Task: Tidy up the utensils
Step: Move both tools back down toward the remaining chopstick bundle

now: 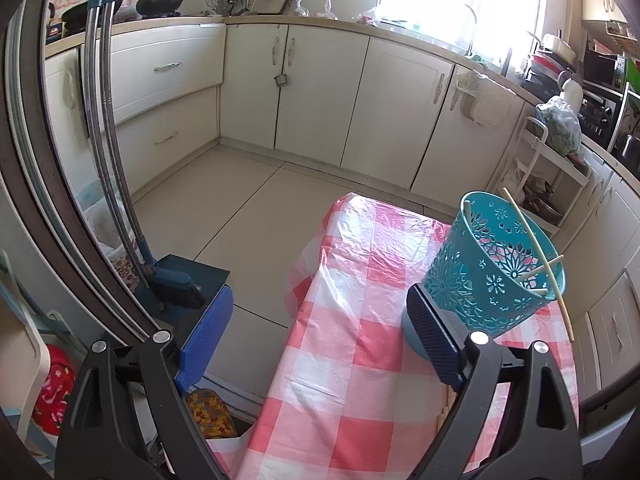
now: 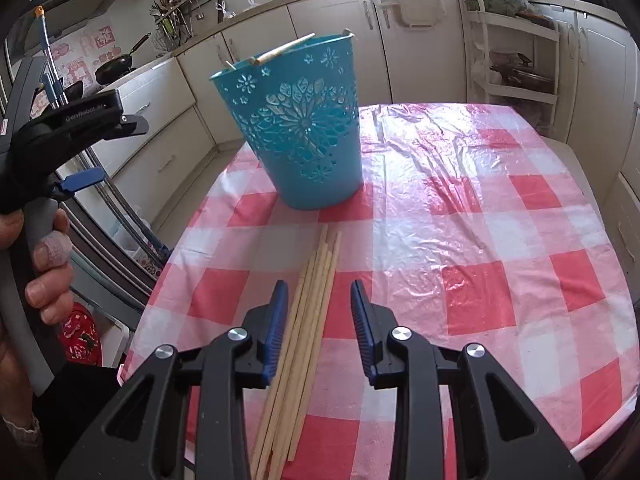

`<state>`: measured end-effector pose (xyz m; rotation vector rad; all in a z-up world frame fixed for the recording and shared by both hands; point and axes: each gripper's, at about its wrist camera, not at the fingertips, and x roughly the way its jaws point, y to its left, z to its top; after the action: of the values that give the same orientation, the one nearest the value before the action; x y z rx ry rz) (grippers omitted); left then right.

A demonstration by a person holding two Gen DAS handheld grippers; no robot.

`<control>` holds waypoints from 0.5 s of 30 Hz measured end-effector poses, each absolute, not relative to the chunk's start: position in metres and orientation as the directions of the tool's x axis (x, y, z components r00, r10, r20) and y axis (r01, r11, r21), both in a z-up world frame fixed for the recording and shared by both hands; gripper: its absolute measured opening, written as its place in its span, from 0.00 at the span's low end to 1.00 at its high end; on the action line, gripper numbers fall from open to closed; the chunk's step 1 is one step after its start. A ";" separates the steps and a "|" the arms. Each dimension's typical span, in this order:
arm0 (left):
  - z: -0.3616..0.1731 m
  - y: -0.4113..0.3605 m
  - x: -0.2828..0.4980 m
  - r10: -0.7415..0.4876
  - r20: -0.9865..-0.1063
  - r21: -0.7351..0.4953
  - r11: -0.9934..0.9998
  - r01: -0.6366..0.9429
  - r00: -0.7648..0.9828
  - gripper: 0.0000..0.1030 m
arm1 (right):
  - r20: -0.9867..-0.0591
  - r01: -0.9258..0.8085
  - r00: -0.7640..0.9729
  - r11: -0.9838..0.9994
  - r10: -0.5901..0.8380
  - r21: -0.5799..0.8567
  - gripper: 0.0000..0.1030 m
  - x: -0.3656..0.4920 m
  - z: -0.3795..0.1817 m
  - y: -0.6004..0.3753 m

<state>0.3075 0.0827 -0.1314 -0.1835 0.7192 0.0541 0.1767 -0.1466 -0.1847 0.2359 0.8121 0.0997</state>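
Note:
A teal perforated basket [image 2: 304,124] stands on the red-and-white checked table [image 2: 480,240], with a few wooden chopsticks [image 2: 284,49] leaning on its rim. It also shows in the left wrist view [image 1: 492,268], chopsticks [image 1: 536,248] sticking out. A bundle of several chopsticks [image 2: 308,320] lies flat in front of the basket. My right gripper [image 2: 320,328] is open, its jaws on either side of the bundle, just above it. My left gripper [image 1: 316,336] is open and empty at the table's left edge, its right finger [image 1: 430,332] close to the basket's base. It also shows in the right wrist view [image 2: 80,120].
White kitchen cabinets [image 1: 320,92] and a tiled floor [image 1: 248,200] lie beyond the table. A mop and dustpan [image 1: 168,280] lean at the left. A white shelf rack [image 2: 516,60] stands behind the table at the right.

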 end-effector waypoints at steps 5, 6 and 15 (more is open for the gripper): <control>-0.134 0.088 0.304 -0.004 -0.668 -0.125 0.986 -0.107 0.744 0.82 | -0.722 0.008 0.669 0.970 0.176 0.244 0.31 0.168 -0.197 -0.143; -0.135 0.089 0.303 -0.003 -0.673 -0.120 0.987 -0.105 0.740 0.82 | -0.724 0.011 0.667 0.970 0.175 0.244 0.31 0.168 -0.199 -0.144; -0.173 0.088 0.269 -0.020 -0.780 -0.061 0.997 -0.044 0.626 0.83 | -0.755 0.036 0.636 0.971 0.160 0.236 0.31 0.162 -0.221 -0.153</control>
<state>0.2693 0.0876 -0.1734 -0.0764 0.8949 0.0133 0.1617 -0.1529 -0.2213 0.2392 0.8811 0.0714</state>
